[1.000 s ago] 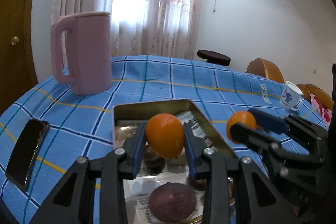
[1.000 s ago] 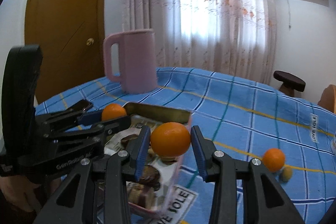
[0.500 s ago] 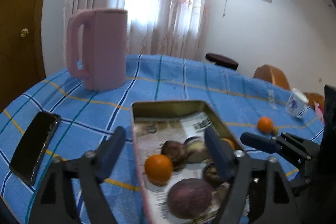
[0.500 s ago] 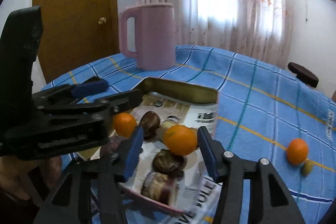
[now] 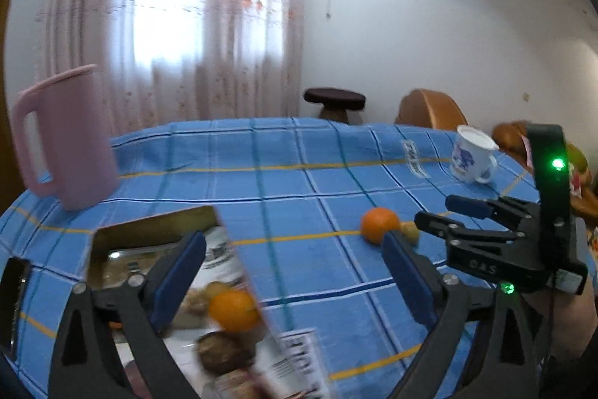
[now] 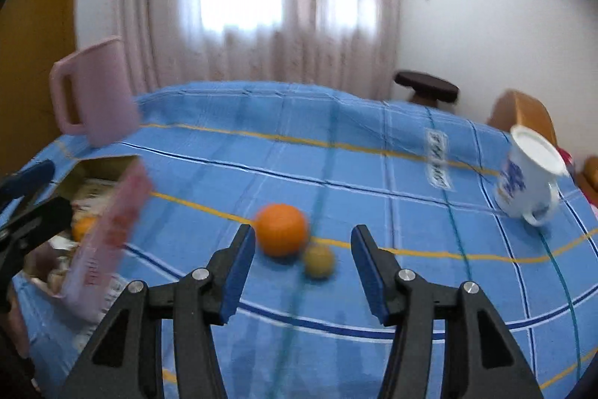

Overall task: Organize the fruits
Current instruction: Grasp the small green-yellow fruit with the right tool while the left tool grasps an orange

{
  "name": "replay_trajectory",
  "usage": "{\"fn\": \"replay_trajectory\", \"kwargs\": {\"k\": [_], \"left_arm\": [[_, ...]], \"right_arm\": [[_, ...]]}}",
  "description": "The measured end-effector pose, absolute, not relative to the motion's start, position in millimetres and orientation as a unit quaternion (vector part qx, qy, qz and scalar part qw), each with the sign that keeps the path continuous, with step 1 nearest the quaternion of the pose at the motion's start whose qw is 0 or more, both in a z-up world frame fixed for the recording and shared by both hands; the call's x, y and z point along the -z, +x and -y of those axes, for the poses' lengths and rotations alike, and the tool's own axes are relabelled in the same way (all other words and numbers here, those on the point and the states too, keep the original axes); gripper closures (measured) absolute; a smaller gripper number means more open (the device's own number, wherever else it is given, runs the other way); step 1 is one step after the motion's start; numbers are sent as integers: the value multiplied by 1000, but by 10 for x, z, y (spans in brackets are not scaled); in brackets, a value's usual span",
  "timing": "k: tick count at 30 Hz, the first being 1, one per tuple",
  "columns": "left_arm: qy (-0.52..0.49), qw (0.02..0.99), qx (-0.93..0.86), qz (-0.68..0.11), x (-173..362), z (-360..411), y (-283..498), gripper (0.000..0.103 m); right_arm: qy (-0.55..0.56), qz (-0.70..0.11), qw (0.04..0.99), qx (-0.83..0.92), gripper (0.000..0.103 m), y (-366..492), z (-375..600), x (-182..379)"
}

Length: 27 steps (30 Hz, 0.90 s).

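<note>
A metal tin lined with printed paper holds an orange, a dark round fruit and other pieces. The tin also shows at the left of the right wrist view. A loose orange and a small yellow-green fruit lie on the blue checked cloth; both show in the left wrist view, the orange in front. My left gripper is open and empty above the tin's right edge. My right gripper is open and empty, just short of the loose orange, and shows in the left wrist view.
A pink jug stands at the table's far left. A white mug with blue print stands at the right. A dark phone lies left of the tin. A dark stool and orange chairs stand beyond the table.
Both grippers let their oranges go into the tin, opened wide and swung right. The right gripper now faces the loose orange on the cloth.
</note>
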<state>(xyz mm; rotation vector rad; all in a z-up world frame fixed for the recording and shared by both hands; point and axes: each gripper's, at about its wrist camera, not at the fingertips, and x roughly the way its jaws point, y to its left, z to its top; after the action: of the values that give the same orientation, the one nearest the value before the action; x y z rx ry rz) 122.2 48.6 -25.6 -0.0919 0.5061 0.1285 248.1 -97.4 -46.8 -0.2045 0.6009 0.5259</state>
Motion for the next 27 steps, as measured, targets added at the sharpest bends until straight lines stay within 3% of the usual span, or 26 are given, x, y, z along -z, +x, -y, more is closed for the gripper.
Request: {"fn": "replay_trajectory", "kwargs": {"k": [8,17,27], "left_arm": [[-48,955,-53,-289,409,-297,1633,5],[-38,951,-56,-301,451,-194,1815,5],[-31,939,-32,-341,568,44,2152,6]], "right_arm": [[-108,-354,896,-246,49,2825,963,703],[-99,-388,875,-272,76,2971,912,818],[-51,-348,911,-215,76,2979,1277,688]]}}
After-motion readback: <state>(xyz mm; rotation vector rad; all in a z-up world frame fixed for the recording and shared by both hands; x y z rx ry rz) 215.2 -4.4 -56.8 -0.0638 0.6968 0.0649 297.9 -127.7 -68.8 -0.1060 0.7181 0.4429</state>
